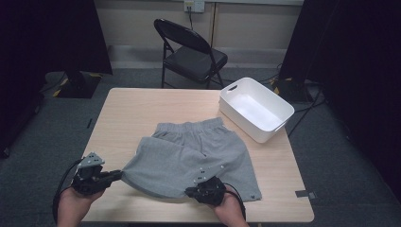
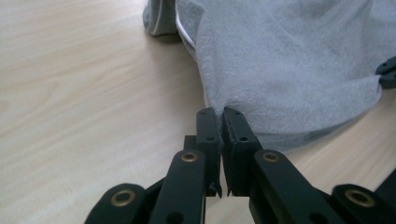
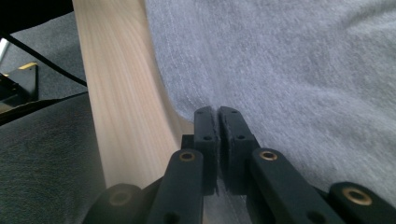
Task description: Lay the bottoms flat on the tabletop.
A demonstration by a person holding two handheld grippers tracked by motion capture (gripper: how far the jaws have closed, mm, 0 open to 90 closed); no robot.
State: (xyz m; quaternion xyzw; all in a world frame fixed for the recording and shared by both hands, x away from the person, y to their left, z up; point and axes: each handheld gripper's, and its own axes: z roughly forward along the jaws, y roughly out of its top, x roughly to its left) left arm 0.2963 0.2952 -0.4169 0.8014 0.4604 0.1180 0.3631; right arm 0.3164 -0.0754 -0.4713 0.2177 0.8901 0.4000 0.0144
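Grey shorts (image 1: 198,151) lie on the wooden table (image 1: 137,109), waistband toward the far side, with one leg folded over and lifted off the surface. My left gripper (image 1: 118,176) at the front left is shut on a corner of that leg's hem; its own view has the cloth (image 2: 289,70) pinched between the closed jaws (image 2: 219,112). My right gripper (image 1: 191,191) near the front edge is shut on the same hem farther right, and the fabric (image 3: 289,70) runs into its closed jaws (image 3: 217,111). The cloth hangs stretched between the two grippers.
A white plastic bin (image 1: 255,109) stands at the table's far right corner. A black folding chair (image 1: 189,52) is behind the table. The table's left half (image 1: 123,127) is bare wood. The front edge runs just below both hands.
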